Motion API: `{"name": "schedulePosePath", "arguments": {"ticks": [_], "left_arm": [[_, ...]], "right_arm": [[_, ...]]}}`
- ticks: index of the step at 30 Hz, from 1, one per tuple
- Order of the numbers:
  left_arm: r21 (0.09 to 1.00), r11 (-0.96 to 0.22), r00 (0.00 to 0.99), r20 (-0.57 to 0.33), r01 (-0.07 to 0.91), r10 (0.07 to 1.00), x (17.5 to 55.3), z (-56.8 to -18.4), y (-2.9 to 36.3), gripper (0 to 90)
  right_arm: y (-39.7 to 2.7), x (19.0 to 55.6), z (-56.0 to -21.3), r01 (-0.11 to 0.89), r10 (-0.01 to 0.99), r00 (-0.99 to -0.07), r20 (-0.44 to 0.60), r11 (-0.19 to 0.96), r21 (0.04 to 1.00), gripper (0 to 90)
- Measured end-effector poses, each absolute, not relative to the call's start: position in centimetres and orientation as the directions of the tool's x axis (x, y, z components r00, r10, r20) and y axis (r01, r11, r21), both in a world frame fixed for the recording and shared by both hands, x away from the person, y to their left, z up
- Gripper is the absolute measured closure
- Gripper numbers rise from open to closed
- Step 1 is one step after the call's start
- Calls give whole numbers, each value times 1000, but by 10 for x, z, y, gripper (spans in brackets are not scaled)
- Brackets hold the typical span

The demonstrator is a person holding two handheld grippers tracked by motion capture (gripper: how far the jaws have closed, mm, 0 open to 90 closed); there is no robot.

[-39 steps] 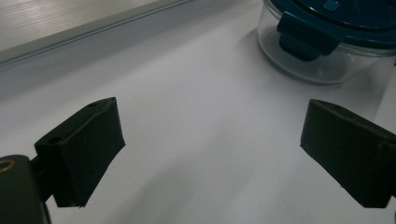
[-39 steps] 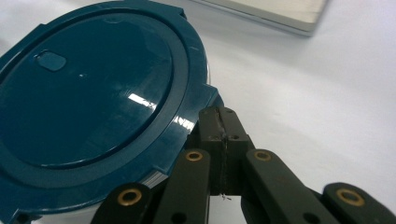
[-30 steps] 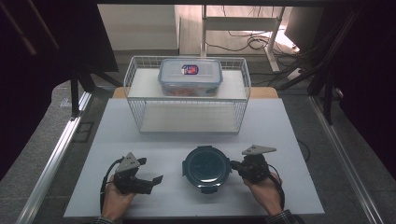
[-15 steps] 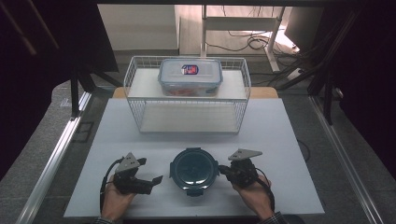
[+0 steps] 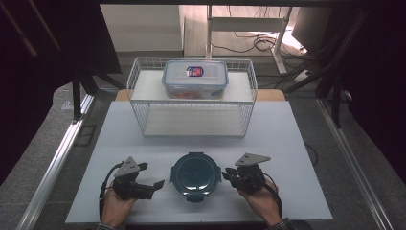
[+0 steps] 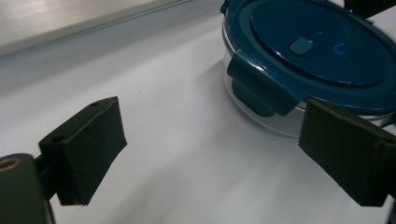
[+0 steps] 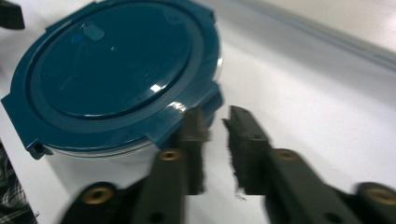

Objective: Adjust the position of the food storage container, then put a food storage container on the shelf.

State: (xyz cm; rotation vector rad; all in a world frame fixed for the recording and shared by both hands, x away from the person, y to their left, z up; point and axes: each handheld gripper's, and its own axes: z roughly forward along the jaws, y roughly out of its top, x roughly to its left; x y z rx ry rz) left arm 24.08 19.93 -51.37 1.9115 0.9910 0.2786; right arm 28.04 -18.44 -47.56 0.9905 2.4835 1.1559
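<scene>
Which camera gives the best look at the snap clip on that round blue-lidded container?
The left gripper view: the side clip sits close and sharp, folded down over the clear wall. The right gripper view shows another clip, blurred behind its tool. The high view shows the whole round container, its clips tiny.

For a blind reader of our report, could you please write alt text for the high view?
A round container with a dark blue lid sits on a white table between two hand-held grippers: the left gripper open beside it, the right gripper at its edge, jaws just opening. Behind stands a wire basket with a rectangular clear box on top.
</scene>
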Motion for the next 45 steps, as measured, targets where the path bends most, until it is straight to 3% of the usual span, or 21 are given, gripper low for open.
{"name": "schedulePosePath", "arguments": {"ticks": [9, 12, 16, 22, 35, 45], "left_arm": [[826, -268, 661, -158, 495, 734, 231, -515, 197, 45], [826, -269, 664, -160, 496, 730, 230, -516, 197, 41], [821, -269, 661, -165, 503, 732, 230, -518, 198, 40], [821, -263, 658, -171, 506, 733, 231, -518, 199, 40], [814, -255, 687, -223, 522, 692, 239, -509, 187, 28], [792, -295, 726, -251, 534, 640, 259, -496, 162, 13]], "right_arm": [[-203, 279, -480, 450, 664, -745, 54, 443, 775, 174], [-204, 278, -483, 432, 669, -743, 12, 466, 772, 63], [-204, 277, -491, 429, 655, -755, -16, 512, 745, 25], [-206, 278, -489, 425, 655, -755, 6, 482, 766, 11], [-196, 283, -482, 425, 605, -793, 79, 456, 782, 13], [-172, 291, -478, 479, 583, -798, 154, 458, 748, 7]]}}
